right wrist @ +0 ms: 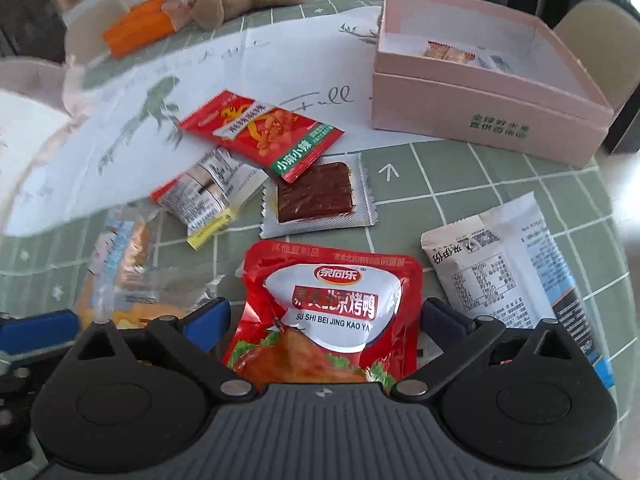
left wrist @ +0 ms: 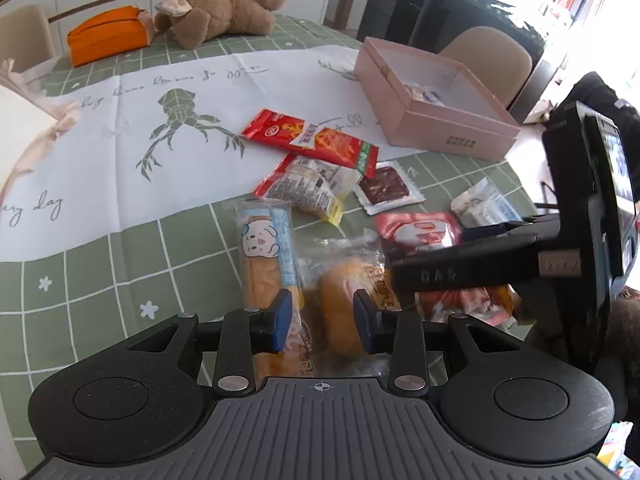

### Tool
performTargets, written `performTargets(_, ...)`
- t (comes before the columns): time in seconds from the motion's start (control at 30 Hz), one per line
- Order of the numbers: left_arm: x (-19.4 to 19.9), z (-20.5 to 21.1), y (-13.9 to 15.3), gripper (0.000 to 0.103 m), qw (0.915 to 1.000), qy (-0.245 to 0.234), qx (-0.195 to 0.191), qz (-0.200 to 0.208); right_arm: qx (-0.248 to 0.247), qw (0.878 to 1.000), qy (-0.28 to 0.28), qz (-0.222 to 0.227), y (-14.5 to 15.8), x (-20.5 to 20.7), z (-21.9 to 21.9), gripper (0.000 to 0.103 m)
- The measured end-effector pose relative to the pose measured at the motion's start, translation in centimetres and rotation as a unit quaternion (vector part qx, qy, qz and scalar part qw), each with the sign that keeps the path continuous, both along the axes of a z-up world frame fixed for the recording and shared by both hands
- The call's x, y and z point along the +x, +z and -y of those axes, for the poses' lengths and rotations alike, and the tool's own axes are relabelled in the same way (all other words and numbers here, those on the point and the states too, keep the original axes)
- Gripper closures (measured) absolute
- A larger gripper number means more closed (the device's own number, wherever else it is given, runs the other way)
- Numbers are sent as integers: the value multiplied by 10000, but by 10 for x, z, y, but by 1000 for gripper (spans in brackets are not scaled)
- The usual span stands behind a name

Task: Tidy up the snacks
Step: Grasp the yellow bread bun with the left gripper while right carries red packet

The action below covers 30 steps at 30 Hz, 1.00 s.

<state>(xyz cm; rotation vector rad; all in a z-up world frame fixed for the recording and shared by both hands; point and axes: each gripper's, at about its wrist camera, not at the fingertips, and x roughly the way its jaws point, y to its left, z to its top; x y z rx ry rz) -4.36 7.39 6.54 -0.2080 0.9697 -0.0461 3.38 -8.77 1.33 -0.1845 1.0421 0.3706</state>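
Observation:
Several snack packets lie on the green checked tablecloth. My left gripper [left wrist: 322,320] is open, its blue pads either side of a round orange bun in a clear wrapper [left wrist: 344,300]; a long bread stick packet with a cartoon face [left wrist: 266,256] lies just left. My right gripper [right wrist: 324,316] is open, its pads on either side of a red roast-duck pouch [right wrist: 332,308], not pressing it. The right gripper also shows in the left wrist view [left wrist: 480,256]. An open pink box [right wrist: 480,92] with a few snacks inside stands at the back right.
Other packets: a red spicy strip packet [right wrist: 260,132], a clear-windowed brown slab packet [right wrist: 316,196], a white-label packet [right wrist: 208,196], a white-and-blue bag [right wrist: 512,264]. A plush bear [left wrist: 228,8] and an orange tissue pouch [left wrist: 108,34] lie at the far edge. Chairs stand around the table.

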Motion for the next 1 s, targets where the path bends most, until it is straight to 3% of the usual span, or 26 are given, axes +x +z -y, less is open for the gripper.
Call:
performTargets(0.13,2,4,2,65,9996,-100,-235,93,227,9992,319,56,14,-6,14,36)
performTargets(0.27,15,24,-12,64,9995,-275,112,-127,263,9992,254,132,29,-9,34,67)
performTargets(0.37,26,36,-22,47,9986,-395,294,-187,138,9997,59,176,30,-8,45,67)
performTargets(0.5,40,49,-37,35,9968,-485,548,-314,334,9994,-56,75,27,-14,59,60)
performTargets(0.57,44,51,-42,35,9964,-533,578,-324,371,9993,-86,12,24,-19,63,45)
performTargets(0.77,28,33,-37,43,9983,-392,382,-196,415,9989,-197,124,23,-30,74,23)
performTargets(0.9,17,15,-37,44,9993,-146,246,-228,552,9972,-506,-25,12,-24,77,19)
performTargets(1.0,13,6,-38,44,9997,-37,114,-232,817,9958,-302,-264,10,-25,63,17)
